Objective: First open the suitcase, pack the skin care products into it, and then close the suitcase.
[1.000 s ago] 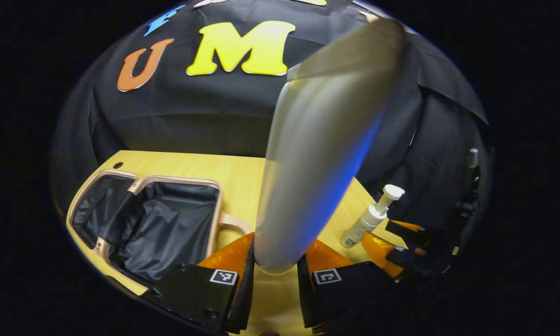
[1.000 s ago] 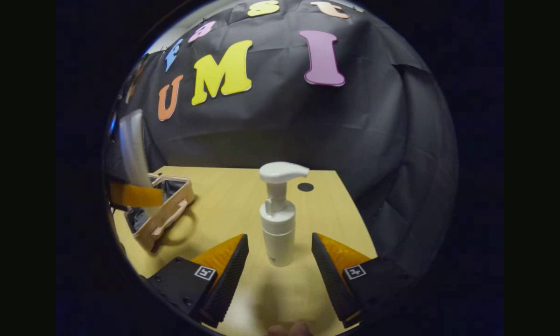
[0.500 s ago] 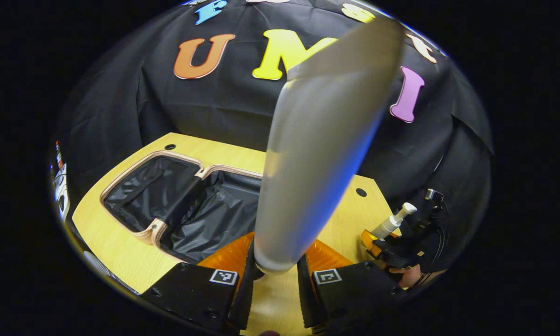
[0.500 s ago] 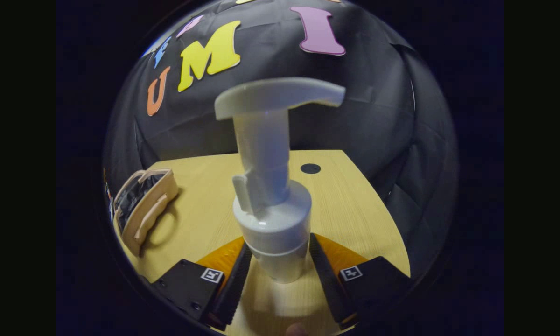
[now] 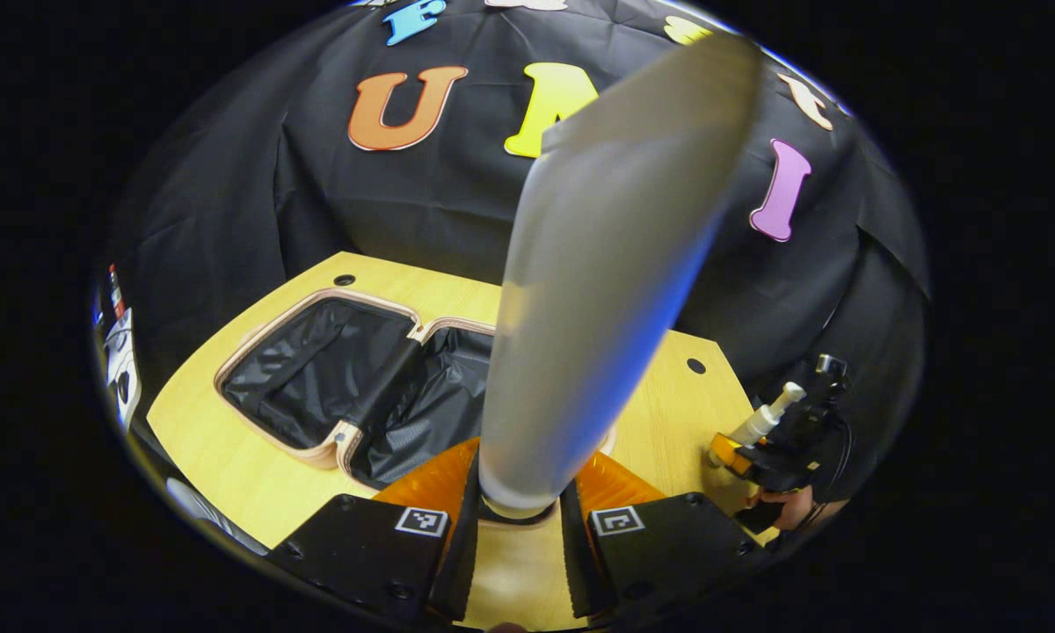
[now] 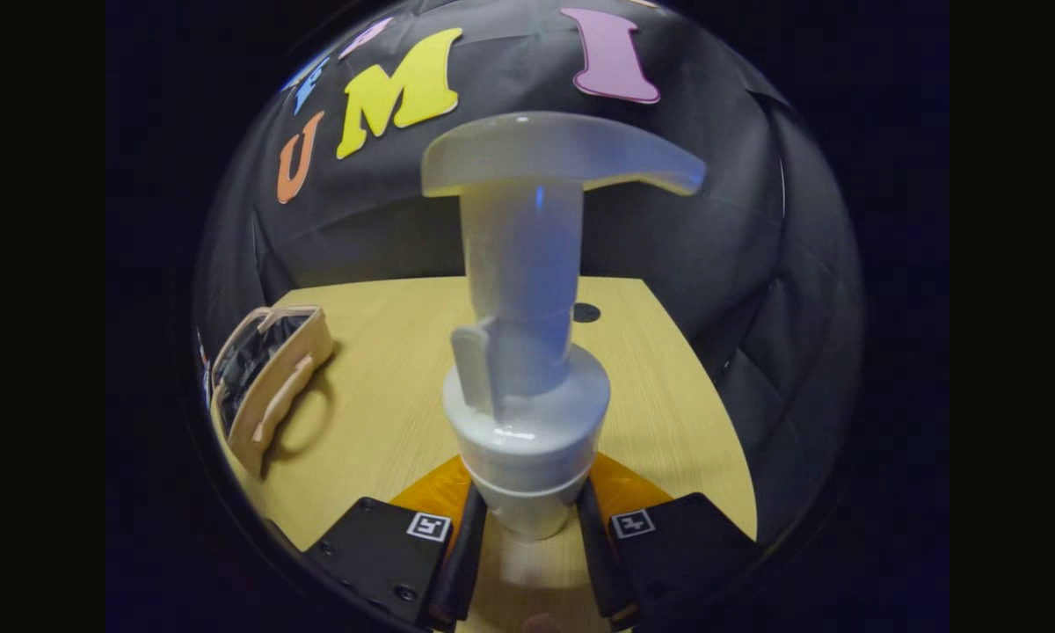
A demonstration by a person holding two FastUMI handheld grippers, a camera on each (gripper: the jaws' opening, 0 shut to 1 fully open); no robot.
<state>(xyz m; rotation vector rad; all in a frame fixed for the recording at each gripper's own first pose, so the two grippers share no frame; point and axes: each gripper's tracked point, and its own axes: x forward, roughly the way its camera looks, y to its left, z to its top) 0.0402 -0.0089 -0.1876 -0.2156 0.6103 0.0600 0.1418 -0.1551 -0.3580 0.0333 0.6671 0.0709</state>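
In the left gripper view, my left gripper (image 5: 519,527) is shut on a tall silvery tube (image 5: 598,281) that rises up through the view. Behind and left of it the suitcase (image 5: 316,374) lies open on the table, its black lining showing. My right gripper (image 6: 527,545) is shut on a white pump bottle (image 6: 527,387), held upright above the table. The left gripper view shows that pump bottle (image 5: 760,422) and the right gripper (image 5: 769,457) at the far right, with a hand below. In the right gripper view the suitcase (image 6: 268,387) sits at the left.
The wooden table (image 6: 668,396) has a round dark hole (image 6: 586,312) near its back edge, and another hole (image 5: 345,280) behind the suitcase. The black cloth wall stands close behind the table.
My right gripper closed in on the pump bottle, shut on it and lifted it a little. My left gripper carried the tube towards the open suitcase, which now lies nearer the middle of its view.
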